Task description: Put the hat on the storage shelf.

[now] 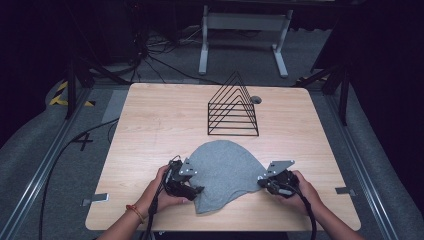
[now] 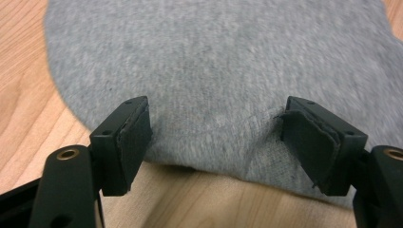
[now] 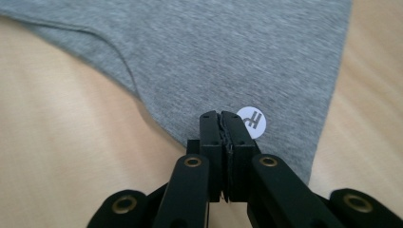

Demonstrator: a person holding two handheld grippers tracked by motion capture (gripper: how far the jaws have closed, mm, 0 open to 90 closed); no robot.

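1. We see the pale wooden desk (image 1: 150, 120) carrying a soft grey knit cloth (image 1: 225, 170) near its front edge.
2. A black wire rack (image 1: 233, 112) stands behind.
3. Our left tool (image 2: 216, 137) gapes over the hem.
4. Our right tool (image 3: 222, 130), jaws together, pinches the cloth's edge beside a round white label (image 3: 252, 121).

bright evenly lit table (image 1: 150, 115) — dark surroundings, soft blur close up

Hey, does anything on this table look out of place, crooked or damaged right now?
Mostly no. The grey cloth lies rumpled in an uneven shape near the front edge. One pad of the left hand-held gripper looks frayed at its edges. The wire rack stands upright.
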